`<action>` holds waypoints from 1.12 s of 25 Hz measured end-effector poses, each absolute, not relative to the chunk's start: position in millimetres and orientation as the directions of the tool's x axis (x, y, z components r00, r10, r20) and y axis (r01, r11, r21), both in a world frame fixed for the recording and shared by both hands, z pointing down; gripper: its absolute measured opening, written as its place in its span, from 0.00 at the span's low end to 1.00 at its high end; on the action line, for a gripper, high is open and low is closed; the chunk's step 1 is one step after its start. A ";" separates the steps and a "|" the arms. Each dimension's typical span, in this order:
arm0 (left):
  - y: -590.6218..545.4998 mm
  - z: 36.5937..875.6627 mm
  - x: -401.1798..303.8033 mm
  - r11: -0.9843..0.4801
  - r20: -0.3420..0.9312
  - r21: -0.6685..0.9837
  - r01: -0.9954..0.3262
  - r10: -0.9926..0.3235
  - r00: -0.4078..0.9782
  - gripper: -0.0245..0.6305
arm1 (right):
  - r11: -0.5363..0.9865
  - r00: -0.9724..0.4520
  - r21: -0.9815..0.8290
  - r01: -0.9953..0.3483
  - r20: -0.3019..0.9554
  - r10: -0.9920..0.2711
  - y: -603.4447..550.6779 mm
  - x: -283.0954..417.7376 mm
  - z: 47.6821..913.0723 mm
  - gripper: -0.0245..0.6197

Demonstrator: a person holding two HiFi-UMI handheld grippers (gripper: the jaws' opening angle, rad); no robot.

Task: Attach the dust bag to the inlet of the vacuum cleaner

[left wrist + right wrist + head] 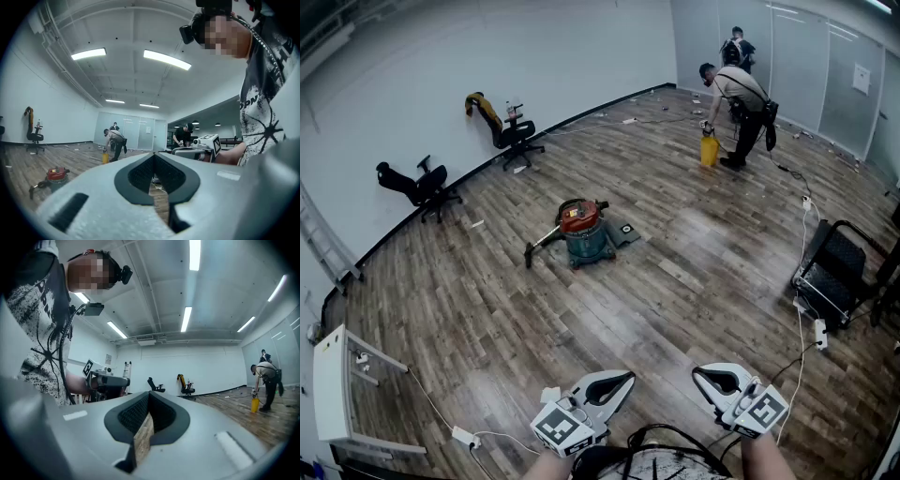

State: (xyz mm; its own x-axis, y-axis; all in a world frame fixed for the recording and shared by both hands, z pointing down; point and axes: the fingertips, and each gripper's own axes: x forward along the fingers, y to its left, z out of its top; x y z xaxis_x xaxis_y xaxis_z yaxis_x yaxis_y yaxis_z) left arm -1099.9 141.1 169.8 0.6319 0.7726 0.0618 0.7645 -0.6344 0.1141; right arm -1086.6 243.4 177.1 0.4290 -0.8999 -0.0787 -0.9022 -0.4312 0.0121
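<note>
Head view: left tongs [625, 379] and right tongs [699, 373] are held closed, empty; the vacuum cleaner [581, 230] is surrounded by open floor [694, 281]

left claw [617, 382]: closed, level | right claw [710, 378]: closed, level

— Where's the vacuum cleaner [583, 230]?
— On the floor [675, 281], mid-room, its hose [542, 244] lying to the left.
— Behind it?
— A chair [517, 139] by the far wall [487, 56], another chair [422, 186] left of it. A person [739, 103] far right, a canister [709, 150] just beside their feet.
— Nearer?
— A rack [836, 267] right, a board [333, 389] near left.
</note>
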 end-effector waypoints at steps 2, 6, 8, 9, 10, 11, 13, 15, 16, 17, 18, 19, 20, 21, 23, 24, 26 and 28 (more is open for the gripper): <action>140.0 168.1 -1102.0 -0.637 0.062 0.112 0.763 0.771 0.634 0.04 | -0.425 0.423 0.004 -0.905 -0.085 -0.902 241.1 -1089.3 176.0 0.04; 138.6 169.5 -1107.3 -0.642 0.067 0.118 0.757 0.766 0.639 0.04 | -0.409 0.408 -0.005 -0.912 -0.079 -0.909 238.9 -1096.1 177.9 0.04; 141.3 169.7 -1109.6 -0.641 0.065 0.118 0.759 0.767 0.638 0.04 | -0.407 0.405 -0.002 -0.914 -0.086 -0.910 239.9 -1098.2 175.1 0.04; 143.1 169.9 -1110.9 -0.639 0.065 0.117 0.760 0.769 0.636 0.04 | -0.406 0.405 -0.004 -0.914 -0.090 -0.910 240.5 -1099.2 172.9 0.04; 144.7 170.3 -1112.0 -0.638 0.066 0.116 0.761 0.770 0.635 0.04 | -0.408 0.407 -0.013 -0.913 -0.093 -0.909 240.8 -1099.9 170.2 0.04; 145.7 170.8 -1112.6 -0.637 0.066 0.115 0.762 0.771 0.634 0.04 | -0.416 0.416 -0.024 -0.909 -0.095 -0.904 241.5 -1099.6 168.0 0.04; 146.0 171.6 -1112.8 -0.637 0.066 0.112 0.763 0.771 0.634 0.04 | -0.444 0.447 -0.054 -0.894 -0.100 -0.889 245.6 -1096.2 167.0 0.04; 144.9 172.1 -1114.1 -0.639 0.068 0.113 0.761 0.769 0.635 0.04 | -0.454 0.463 -0.102 -0.885 -0.100 -0.880 251.3 -1095.2 171.2 0.05; 144.5 172.2 -1115.3 -0.640 0.069 0.113 0.760 0.768 0.636 0.04 | -0.452 0.463 -0.118 -0.884 -0.101 -0.880 253.6 -1096.0 173.4 0.05; 144.6 172.4 -1116.4 -0.641 0.071 0.113 0.759 0.767 0.637 0.04 | -0.449 0.461 -0.122 -0.885 -0.101 -0.882 254.8 -1097.2 174.1 0.05; 145.2 172.4 -1117.2 -0.641 0.072 0.113 0.759 0.767 0.638 0.04 | -0.446 0.457 -0.115 -0.888 -0.097 -0.884 255.2 -1098.6 174.1 0.05; 146.2 172.3 -1117.6 -0.641 0.072 0.114 0.759 0.767 0.637 0.04 | -0.444 0.452 -0.103 -0.890 -0.088 -0.887 254.8 -1100.1 174.2 0.05; 147.3 172.5 -1117.8 -0.640 0.071 0.116 0.759 0.768 0.637 0.04 | -0.442 0.449 -0.090 -0.892 -0.078 -0.890 253.9 -1101.5 174.7 0.05; 148.3 173.2 -1118.0 -0.639 0.071 0.118 0.760 0.769 0.636 0.04 | -0.440 0.446 -0.080 -0.894 -0.069 -0.893 252.7 -1102.9 175.6 0.05; 150.5 175.6 -1118.9 -0.637 0.073 0.117 0.762 0.771 0.633 0.04 | -0.435 0.438 -0.065 -0.898 -0.060 -0.897 249.8 -1105.3 178.6 0.05; 151.9 177.0 -1119.5 -0.635 0.074 0.114 0.764 0.772 0.631 0.04 | -0.429 0.432 -0.052 -0.902 -0.066 -0.900 248.4 -1106.3 179.0 0.05; 154.8 179.2 -1120.3 -0.632 0.077 0.110 0.767 0.775 0.627 0.04 | -0.416 0.416 -0.017 -0.909 -0.081 -0.906 246.1 -1108.5 178.1 0.05; 156.0 180.0 -1120.1 -0.631 0.079 0.109 0.768 0.776 0.626 0.04 | -0.413 0.410 0.014 -0.911 -0.086 -0.908 246.9 -1109.5 181.6 0.05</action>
State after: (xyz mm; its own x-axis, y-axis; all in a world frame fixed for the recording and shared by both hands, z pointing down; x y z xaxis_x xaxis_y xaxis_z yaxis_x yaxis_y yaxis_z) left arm -1120.1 156.0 180.0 0.6258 0.7760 0.0792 0.7683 -0.6307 0.1094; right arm -1109.5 246.9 181.6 0.4099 -0.9080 -0.0863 -0.9108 -0.4125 0.0140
